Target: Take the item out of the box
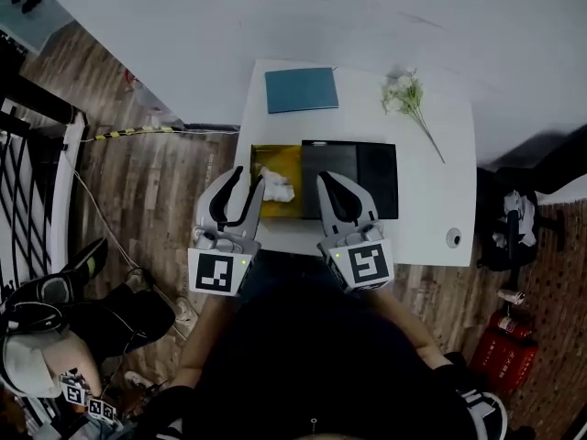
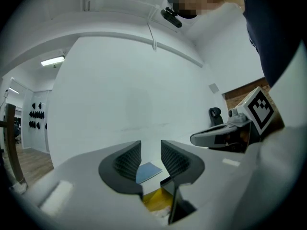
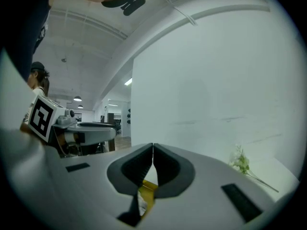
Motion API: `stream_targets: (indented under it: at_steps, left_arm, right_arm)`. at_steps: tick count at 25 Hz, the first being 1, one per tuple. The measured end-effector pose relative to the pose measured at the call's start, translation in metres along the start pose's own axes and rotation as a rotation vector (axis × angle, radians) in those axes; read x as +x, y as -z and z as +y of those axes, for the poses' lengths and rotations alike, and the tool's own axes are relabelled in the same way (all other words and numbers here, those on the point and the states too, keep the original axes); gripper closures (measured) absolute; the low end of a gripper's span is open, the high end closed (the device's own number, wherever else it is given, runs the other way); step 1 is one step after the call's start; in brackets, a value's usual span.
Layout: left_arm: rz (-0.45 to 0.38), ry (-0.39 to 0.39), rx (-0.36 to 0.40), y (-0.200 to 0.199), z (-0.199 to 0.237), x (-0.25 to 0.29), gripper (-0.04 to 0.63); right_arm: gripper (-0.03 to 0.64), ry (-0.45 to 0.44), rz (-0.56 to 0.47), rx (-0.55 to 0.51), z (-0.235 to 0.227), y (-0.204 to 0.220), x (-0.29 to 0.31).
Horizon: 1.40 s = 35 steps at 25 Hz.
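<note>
The left gripper (image 2: 150, 153) has its jaws apart with nothing between them. The right gripper (image 3: 153, 152) has its jaws pressed together, empty. The one white item (image 1: 276, 187) lies in the single yellow box (image 1: 286, 159), just ahead of my left jaws and to the left of the right ones. I judge this the reach-in. Next I'd lower the left jaws around the item and close. Farther ahead lie one blue book (image 1: 301, 89) and one flower sprig (image 1: 408, 99).

Head view steeply down over table (image 1: 431, 200), gripper views low, facing wall (image 2: 134, 104), sharing box (image 1: 282, 159)
</note>
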<state>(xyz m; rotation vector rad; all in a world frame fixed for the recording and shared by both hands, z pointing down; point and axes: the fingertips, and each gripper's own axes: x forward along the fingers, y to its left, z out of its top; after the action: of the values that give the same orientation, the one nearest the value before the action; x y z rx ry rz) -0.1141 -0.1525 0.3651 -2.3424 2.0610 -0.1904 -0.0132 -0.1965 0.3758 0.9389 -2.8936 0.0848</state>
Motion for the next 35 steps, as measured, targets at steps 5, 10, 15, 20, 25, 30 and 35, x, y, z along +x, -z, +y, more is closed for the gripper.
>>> stream_targets:
  at_steps: [5, 10, 15, 20, 25, 30, 35]
  left_arm:
    - [0.06, 0.027, 0.029, 0.023, 0.003, 0.011, 0.462]
    - [0.106, 0.104, 0.053, 0.044, 0.003, 0.028, 0.462]
    - [0.178, 0.203, 0.09, 0.072, -0.001, 0.043, 0.462]
    - [0.247, 0.314, 0.155, 0.11, -0.008, 0.052, 0.462]
    - [0.35, 0.463, 0.193, 0.156, -0.022, 0.051, 0.456]
    - [0.421, 0.563, 0.313, 0.181, -0.032, 0.052, 0.453]
    - [0.477, 0.666, 0.395, 0.209, -0.038, 0.05, 0.447]
  right_arm:
    - [0.604, -0.006, 0.031, 0.009, -0.001, 0.012, 0.013]
    - [0.604, 0.038, 0.068, 0.026, -0.01, 0.019, 0.027]
    - [0.604, 0.074, 0.1, 0.04, -0.012, 0.029, 0.034]
    - [0.604, 0.113, 0.133, 0.043, -0.014, 0.041, 0.036]
    - [0.604, 0.153, 0.14, 0.032, -0.015, 0.05, 0.031]
    - [0.604, 0.202, 0.147, 0.044, -0.018, 0.054, 0.025]
    - [0.604, 0.238, 0.153, 0.053, -0.02, 0.057, 0.022]
